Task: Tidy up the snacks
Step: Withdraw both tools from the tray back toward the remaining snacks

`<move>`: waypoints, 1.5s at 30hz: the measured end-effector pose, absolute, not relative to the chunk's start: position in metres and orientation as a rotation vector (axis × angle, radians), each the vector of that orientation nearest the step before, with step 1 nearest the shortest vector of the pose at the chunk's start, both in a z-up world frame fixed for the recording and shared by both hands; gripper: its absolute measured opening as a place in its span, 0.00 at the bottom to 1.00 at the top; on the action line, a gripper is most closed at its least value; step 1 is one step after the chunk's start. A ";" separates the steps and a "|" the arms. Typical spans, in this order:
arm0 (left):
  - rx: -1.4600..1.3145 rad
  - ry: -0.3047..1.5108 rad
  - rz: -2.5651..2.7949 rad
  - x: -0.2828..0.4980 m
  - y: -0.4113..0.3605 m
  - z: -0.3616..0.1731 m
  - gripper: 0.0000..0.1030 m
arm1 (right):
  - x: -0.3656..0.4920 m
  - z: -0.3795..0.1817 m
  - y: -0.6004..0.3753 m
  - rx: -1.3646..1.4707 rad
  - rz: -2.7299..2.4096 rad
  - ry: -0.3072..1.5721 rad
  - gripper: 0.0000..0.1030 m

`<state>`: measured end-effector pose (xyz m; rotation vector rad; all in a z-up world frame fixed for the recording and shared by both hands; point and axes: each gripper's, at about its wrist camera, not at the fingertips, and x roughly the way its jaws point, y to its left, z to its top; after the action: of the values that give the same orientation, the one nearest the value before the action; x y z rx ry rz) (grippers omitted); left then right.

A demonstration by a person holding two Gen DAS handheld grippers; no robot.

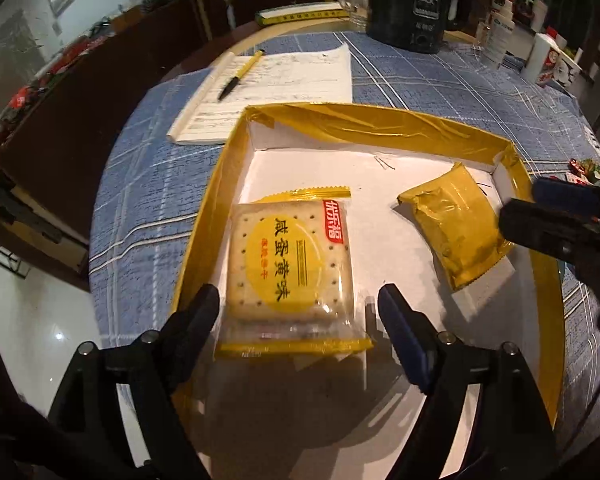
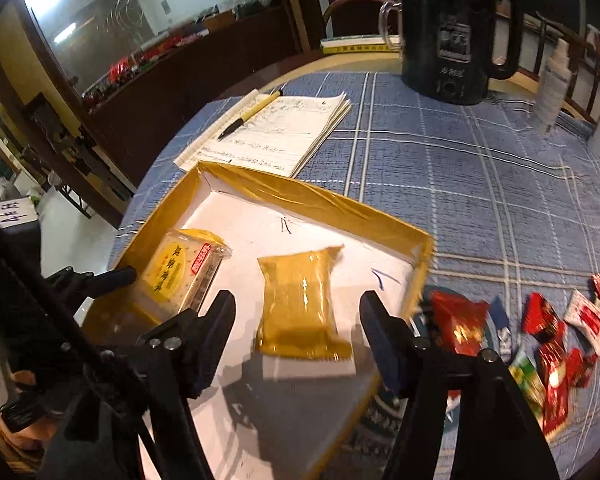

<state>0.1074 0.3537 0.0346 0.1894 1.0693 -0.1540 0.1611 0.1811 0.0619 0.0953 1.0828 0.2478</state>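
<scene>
Off to the far left of both claws, beyond the tray's far left corner, a notebook (image 1: 276, 92) lies on the blue checked cloth of the worktop (image 1: 440, 92) with a yellow pen (image 1: 242, 74) across it. The left claw (image 1: 298, 306) stands wide over the near left part of the yellow-rimmed tray (image 1: 380, 126). A cracker packet (image 1: 296, 264) with a yellow round label lies flat on the tray's white floor between its fingers (image 1: 198, 312), and neither pad presses on it. To the right of that claw lies a plain yellow packet (image 2: 300, 300), tilted, also on the tray floor. The right claw (image 2: 298, 312) is spread wide around this packet, with a gap on both sides and nothing gripped. Straight ahead of the right claw, well beyond the tray, stands a dark kettle (image 2: 452, 32). To the right of the right claw, outside the tray's right wall, small red, white and green snack packets (image 2: 552, 344) lie scattered on the cloth.
</scene>
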 end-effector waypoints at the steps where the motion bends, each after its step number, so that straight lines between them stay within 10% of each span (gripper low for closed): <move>1: 0.196 1.063 -0.131 0.102 0.352 0.036 0.80 | 0.156 0.065 0.179 0.100 0.247 1.079 0.65; 45: 0.089 1.142 -0.402 -0.028 0.179 0.053 0.84 | 0.026 0.069 -0.037 0.270 0.084 1.076 0.69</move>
<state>-0.0284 0.1794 0.0535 0.0886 1.1420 -0.4019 0.0255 -0.0373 0.0692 0.2703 1.0760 0.0836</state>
